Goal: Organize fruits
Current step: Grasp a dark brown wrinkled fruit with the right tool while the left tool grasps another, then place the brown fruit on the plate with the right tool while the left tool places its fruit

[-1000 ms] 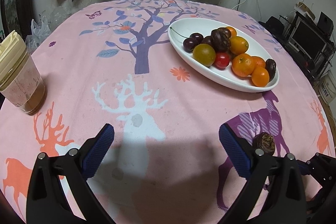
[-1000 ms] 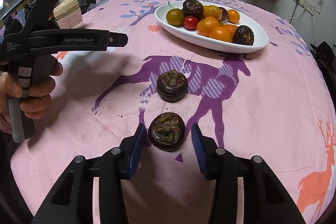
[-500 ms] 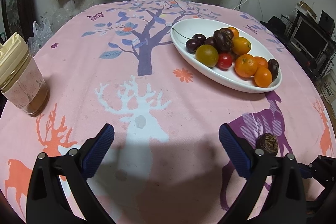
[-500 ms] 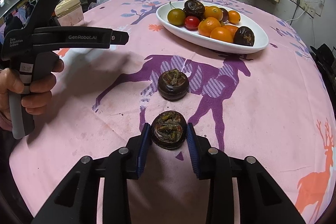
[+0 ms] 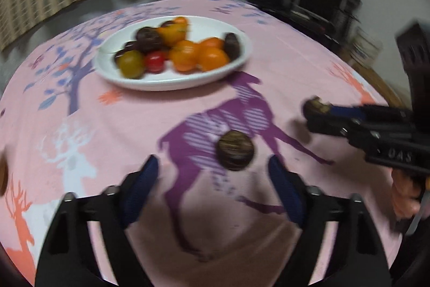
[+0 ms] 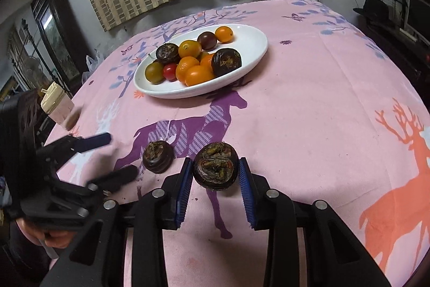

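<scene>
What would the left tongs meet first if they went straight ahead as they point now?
Most likely the dark brown round water chestnut lying on the pink deer-print tablecloth, just ahead between the open left tongs. The frame is blurred, so depth is uncertain.

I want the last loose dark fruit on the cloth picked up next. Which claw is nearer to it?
Left. The left claw is open just short of the loose dark fruit; the right claw, off to the side, grips another dark fruit.

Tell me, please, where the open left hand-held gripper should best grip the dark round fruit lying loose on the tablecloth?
Probably across its rounded sides: the fruit lies flat on the tablecloth, ahead of the left hand-held gripper. Come in low from the near side.
</scene>
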{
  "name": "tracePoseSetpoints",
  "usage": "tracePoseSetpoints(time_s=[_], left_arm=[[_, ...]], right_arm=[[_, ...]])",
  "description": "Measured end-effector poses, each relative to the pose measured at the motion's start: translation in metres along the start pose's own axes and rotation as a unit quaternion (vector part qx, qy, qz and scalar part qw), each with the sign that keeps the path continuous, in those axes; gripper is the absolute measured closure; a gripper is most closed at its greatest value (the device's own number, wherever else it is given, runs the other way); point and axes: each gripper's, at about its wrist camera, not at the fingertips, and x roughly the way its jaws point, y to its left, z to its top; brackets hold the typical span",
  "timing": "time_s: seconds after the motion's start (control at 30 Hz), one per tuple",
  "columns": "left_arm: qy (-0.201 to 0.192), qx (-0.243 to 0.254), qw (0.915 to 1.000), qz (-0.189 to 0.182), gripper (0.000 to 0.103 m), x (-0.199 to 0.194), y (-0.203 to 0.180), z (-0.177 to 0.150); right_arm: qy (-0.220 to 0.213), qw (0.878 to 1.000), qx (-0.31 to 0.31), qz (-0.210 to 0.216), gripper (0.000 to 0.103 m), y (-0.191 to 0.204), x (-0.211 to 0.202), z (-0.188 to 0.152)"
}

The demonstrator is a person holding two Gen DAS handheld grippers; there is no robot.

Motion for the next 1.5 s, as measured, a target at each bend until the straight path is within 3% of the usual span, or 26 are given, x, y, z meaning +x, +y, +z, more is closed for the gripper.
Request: tracePoseSetpoints(time_s=[0.07,0.23,0.43,0.77,0.93,1.0,1.27,1.37,1.5], left_arm=[[0.011,0.015,0.9998,-0.012,0.045,0.009,-0.012,0.001],[0.028,0.02,0.9993,-0.012,0.05,0.028,-0.023,0.009],[0.025,0.017,0.9995,0.01,0.065,0.035,-0.022,0.013],[0.0,0.001,0.9997,0.026,0.065,0.013,-0.02,0.007],[-0.032,-0.01,0.999,0.031,0.066,-0.017,-0.011,0.015],[-0.044,-0.011,0.9985,0.032,0.066,-0.027,-0.005,0.023],[-0.094,-0.021,0.9939,0.053,0.066,-0.05,0.028,0.073],[-0.103,-0.038,0.9923,0.058,0.066,-0.044,0.044,0.095],[-0.106,-0.057,0.9905,0.067,0.066,-0.023,0.064,0.128]], right_arm=[[0.001,1.0,-0.005,-0.001,0.068,0.002,0.001,-0.001],[0.001,1.0,-0.008,0.002,0.068,0.004,-0.001,-0.002],[0.003,1.0,-0.007,0.005,0.068,0.002,0.0,-0.002],[0.009,1.0,-0.007,0.008,0.068,0.002,0.009,-0.003],[-0.011,0.999,-0.014,0.051,0.068,0.02,0.0,0.005],[-0.031,0.997,-0.016,0.067,0.068,0.027,-0.007,0.017],[-0.128,0.99,-0.011,0.055,0.068,0.045,-0.021,0.085],[-0.15,0.988,-0.004,0.045,0.068,0.044,-0.012,0.109],[-0.148,0.989,0.005,0.027,0.068,0.038,0.015,0.138]])
